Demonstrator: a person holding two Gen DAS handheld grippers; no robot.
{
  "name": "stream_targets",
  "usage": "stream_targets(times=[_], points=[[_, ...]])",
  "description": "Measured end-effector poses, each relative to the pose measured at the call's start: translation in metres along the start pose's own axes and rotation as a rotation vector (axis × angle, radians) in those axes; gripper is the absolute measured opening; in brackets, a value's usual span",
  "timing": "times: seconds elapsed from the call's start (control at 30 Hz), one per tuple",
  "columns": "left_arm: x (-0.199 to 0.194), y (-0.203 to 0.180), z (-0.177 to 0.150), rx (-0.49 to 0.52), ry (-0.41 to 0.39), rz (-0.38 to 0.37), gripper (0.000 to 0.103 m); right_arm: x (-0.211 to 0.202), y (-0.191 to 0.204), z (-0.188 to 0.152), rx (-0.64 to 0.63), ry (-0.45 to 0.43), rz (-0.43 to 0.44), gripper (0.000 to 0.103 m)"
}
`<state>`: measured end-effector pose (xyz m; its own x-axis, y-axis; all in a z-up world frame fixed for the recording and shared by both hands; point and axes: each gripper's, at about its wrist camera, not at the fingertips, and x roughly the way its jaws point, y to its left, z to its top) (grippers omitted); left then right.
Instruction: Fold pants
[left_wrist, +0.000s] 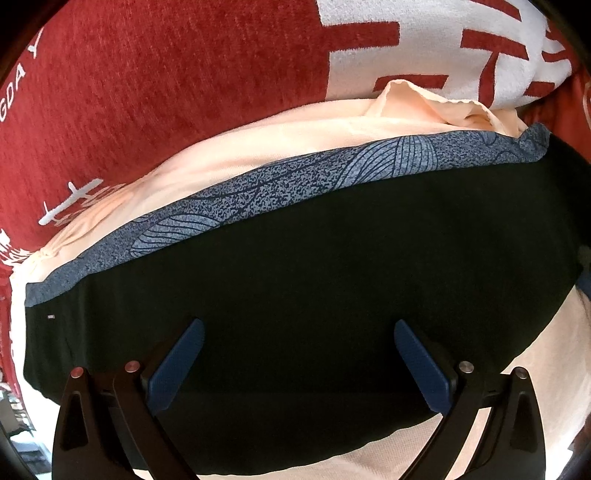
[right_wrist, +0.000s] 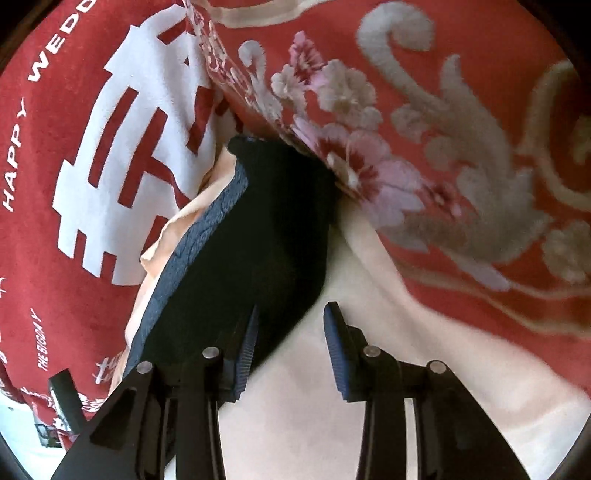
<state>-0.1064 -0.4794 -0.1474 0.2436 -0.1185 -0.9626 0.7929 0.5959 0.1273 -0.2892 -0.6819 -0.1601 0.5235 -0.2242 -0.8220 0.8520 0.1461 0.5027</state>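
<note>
The black pants (left_wrist: 332, 277) lie folded flat, with a blue patterned waistband (left_wrist: 258, 192) along their far edge. They rest on a peach cloth (left_wrist: 240, 147). My left gripper (left_wrist: 299, 332) is open, its blue pads over the black fabric, holding nothing. In the right wrist view the pants (right_wrist: 266, 236) run away from me, waistband (right_wrist: 207, 236) on their left. My right gripper (right_wrist: 291, 317) is open at the pants' near right edge, its left finger (right_wrist: 247, 347) over black fabric and its right finger (right_wrist: 338, 339) over the peach cloth (right_wrist: 332, 406).
A red bedspread with large white characters and lettering (left_wrist: 110, 92) lies beyond the pants; it also shows in the right wrist view (right_wrist: 74, 166). A red blanket with grey and pink flowers (right_wrist: 461, 147) is bunched against the pants' far right side.
</note>
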Motion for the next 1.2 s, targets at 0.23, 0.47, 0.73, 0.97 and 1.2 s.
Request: stream_targets(times=[0.23,0.47,0.73,0.97,1.2], points=[[-0.003,-0.002,0.001,0.015,-0.001,0.010,0.103,0.018,0.016,0.013,-0.085,-0.056,-0.030,0.042],[-0.039,-0.013,0.022,0.001,-0.133,-0.034,0.103,-0.006,0.045,0.025,-0.174,-0.051,-0.032,0.013],[0.004,-0.057,0.009,0.019,-0.065,-0.124,0.103,-0.047,0.087,0.014,-0.303,-0.084,0.028,0.013],[-0.006,-0.035,0.015,0.023,-0.028,-0.165,0.103,-0.056,0.142,-0.008,-0.517,-0.111,0.004,0.013],[-0.039,0.078,-0.013,-0.100,-0.109,-0.077,0.103,-0.064,0.203,-0.051,-0.706,-0.110,0.017,0.013]])
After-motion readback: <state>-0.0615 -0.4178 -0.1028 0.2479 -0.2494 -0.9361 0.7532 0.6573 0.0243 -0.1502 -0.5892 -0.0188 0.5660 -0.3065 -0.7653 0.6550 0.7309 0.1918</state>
